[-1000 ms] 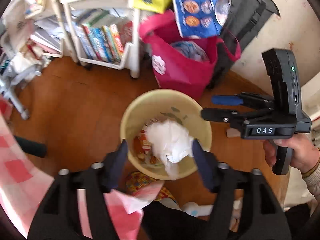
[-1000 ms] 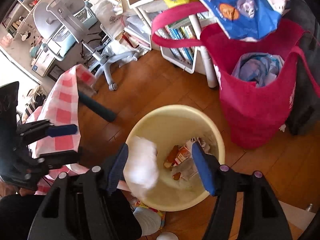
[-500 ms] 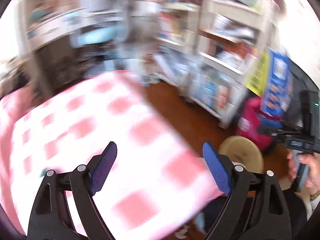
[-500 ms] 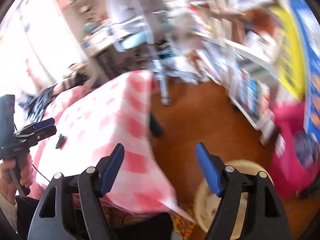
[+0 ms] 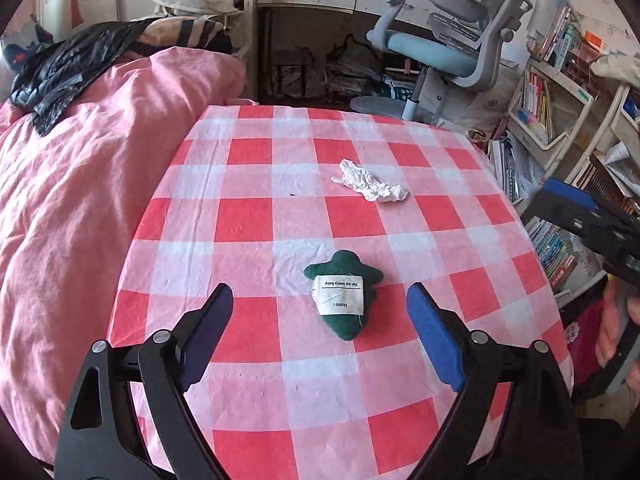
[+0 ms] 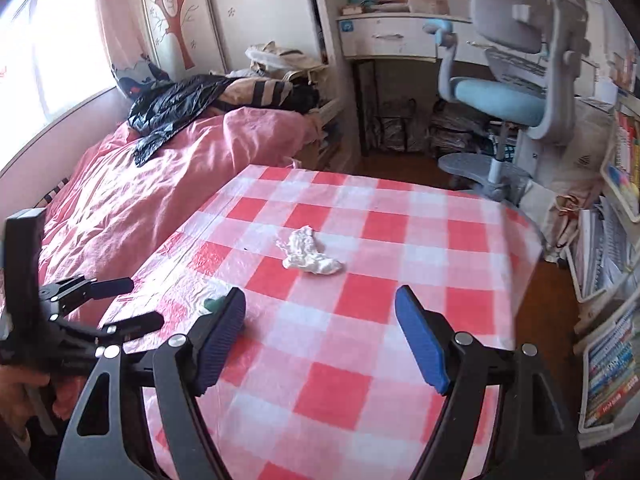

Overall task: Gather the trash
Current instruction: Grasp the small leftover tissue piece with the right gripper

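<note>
Left wrist view: the left gripper (image 5: 318, 314) has just been opening; its jaws stand apart, empty, above the red-and-white checked tablecloth (image 5: 256, 216). A crumpled white tissue (image 5: 370, 187) lies mid-cloth, beyond a green felt toy with a white label (image 5: 342, 296).

Right wrist view: the right gripper (image 6: 320, 322) has likewise just been widening and holds nothing; the tissue (image 6: 308, 252) lies on the cloth (image 6: 400, 240) ahead of it.

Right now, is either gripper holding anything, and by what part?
Nothing held. Left gripper and right gripper both have open, empty jaws that have just been opening. The tissue and green toy lie untouched on the tablecloth.
</note>
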Tool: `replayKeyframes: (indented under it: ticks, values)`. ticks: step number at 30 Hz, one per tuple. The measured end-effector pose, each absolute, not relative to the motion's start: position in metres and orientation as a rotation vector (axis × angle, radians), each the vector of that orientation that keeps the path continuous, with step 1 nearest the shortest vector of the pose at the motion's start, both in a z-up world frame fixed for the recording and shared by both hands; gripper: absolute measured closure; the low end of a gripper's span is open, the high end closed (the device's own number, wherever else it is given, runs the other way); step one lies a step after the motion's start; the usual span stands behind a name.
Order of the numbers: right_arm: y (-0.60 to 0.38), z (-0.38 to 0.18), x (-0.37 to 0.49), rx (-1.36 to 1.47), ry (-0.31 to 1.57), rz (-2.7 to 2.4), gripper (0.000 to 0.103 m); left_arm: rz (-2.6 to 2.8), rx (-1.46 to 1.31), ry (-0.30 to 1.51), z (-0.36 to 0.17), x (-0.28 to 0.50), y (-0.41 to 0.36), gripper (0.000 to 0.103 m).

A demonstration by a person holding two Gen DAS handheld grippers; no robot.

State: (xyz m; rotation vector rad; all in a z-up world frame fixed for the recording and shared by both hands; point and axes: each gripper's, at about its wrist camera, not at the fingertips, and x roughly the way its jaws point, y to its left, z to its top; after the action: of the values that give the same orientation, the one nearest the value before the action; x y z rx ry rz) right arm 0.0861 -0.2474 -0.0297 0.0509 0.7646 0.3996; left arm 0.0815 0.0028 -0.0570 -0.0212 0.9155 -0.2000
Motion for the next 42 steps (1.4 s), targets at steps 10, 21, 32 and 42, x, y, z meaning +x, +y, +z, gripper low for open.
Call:
replayKeyframes:
  ticks: [10,21,32,42]
  values:
    - [-0.167,-0.085,0.183,-0.009,0.914,0.388,0.044,-0.208,-0.027,0.995,-0.078,0.11,-0.002,0.018]
    - [-0.169,-0.1,0.19,-0.02,0.938,0.39,0.044,-0.219,0.013,0.994,-0.078,0.12,-0.013,0.018]
    - [-0.163,-0.101,0.195,-0.08,0.919,0.367,0.066,-0.221,0.049,1.011,-0.085,0.124,-0.018,0.018]
    - [-0.186,-0.074,0.166,-0.058,0.886,0.396,0.091,-0.217,0.059,1.05,-0.096,0.127,-0.017,0.018]
